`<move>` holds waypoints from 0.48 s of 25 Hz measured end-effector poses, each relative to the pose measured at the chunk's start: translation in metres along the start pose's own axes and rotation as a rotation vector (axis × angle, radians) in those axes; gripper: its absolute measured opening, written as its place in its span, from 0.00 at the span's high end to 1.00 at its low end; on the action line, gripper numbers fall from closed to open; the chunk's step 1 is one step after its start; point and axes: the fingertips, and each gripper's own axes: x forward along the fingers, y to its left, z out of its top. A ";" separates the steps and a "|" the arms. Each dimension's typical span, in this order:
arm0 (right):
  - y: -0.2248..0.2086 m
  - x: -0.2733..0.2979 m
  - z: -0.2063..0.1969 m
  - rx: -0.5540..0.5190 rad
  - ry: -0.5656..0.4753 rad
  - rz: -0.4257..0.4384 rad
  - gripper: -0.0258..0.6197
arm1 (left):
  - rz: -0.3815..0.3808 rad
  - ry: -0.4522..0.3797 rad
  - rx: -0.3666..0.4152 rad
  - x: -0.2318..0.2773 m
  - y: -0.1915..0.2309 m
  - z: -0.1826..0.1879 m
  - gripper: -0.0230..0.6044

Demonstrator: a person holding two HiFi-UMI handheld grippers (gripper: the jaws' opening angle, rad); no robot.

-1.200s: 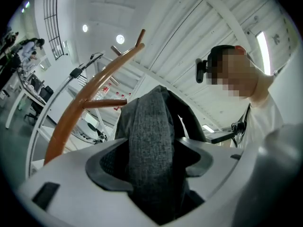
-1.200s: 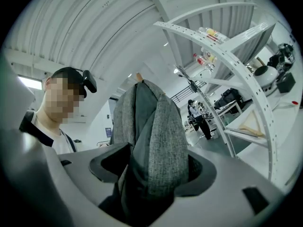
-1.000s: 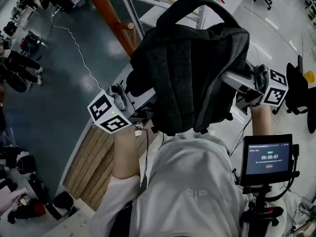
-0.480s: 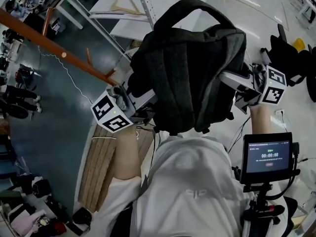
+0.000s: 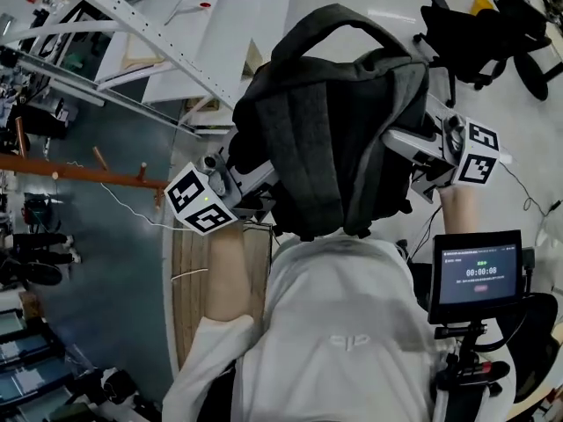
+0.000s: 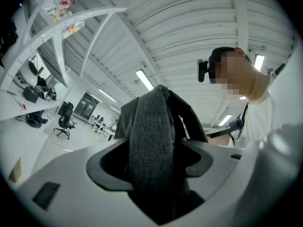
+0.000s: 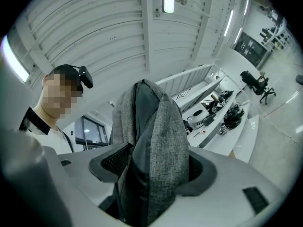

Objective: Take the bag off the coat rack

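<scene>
A dark grey backpack is held up in front of the person's chest, clear of the orange coat rack that lies far off at the left. My left gripper grips its left side and my right gripper grips its right side. In the left gripper view the jaws pinch a fold of grey bag fabric. The right gripper view shows the same, with the jaws shut on a grey fold of the bag. The bag's top handle arches upward.
A white metal shelving frame crosses the upper left. Black office chairs stand at the upper right. A small screen on a mount sits at the person's right. Wooden boards lie below the left arm.
The surroundings have swung round: the orange coat rack has slid from the top centre to the far left. The bag stays held between both grippers in the same way.
</scene>
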 end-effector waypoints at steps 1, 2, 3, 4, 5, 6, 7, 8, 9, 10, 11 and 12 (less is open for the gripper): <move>-0.004 -0.009 -0.002 0.005 -0.015 -0.024 0.47 | -0.019 0.017 -0.011 0.008 0.002 -0.006 0.49; -0.008 -0.019 -0.004 0.011 -0.029 -0.048 0.47 | -0.038 0.033 -0.025 0.017 0.004 -0.012 0.49; -0.013 -0.027 -0.006 0.017 -0.041 -0.070 0.47 | -0.056 0.047 -0.039 0.025 0.006 -0.018 0.49; -0.016 -0.034 -0.007 0.021 -0.051 -0.089 0.47 | -0.074 0.058 -0.052 0.032 0.008 -0.023 0.49; -0.019 -0.041 -0.007 0.023 -0.058 -0.106 0.47 | -0.092 0.067 -0.065 0.039 0.009 -0.027 0.49; -0.022 -0.045 -0.008 0.023 -0.066 -0.123 0.47 | -0.112 0.075 -0.077 0.044 0.012 -0.030 0.49; -0.024 -0.049 -0.008 0.024 -0.076 -0.141 0.47 | -0.132 0.084 -0.088 0.048 0.014 -0.032 0.49; -0.026 -0.051 -0.009 0.025 -0.086 -0.162 0.47 | -0.152 0.093 -0.098 0.053 0.017 -0.034 0.50; -0.028 -0.054 -0.009 0.025 -0.097 -0.183 0.47 | -0.171 0.103 -0.107 0.057 0.020 -0.035 0.50; -0.030 -0.057 -0.009 0.026 -0.108 -0.203 0.47 | -0.189 0.114 -0.114 0.061 0.022 -0.037 0.50; -0.030 -0.060 -0.009 0.027 -0.119 -0.221 0.47 | -0.207 0.123 -0.121 0.065 0.023 -0.039 0.50; -0.030 -0.065 -0.010 0.029 -0.130 -0.236 0.47 | -0.222 0.133 -0.127 0.070 0.023 -0.042 0.50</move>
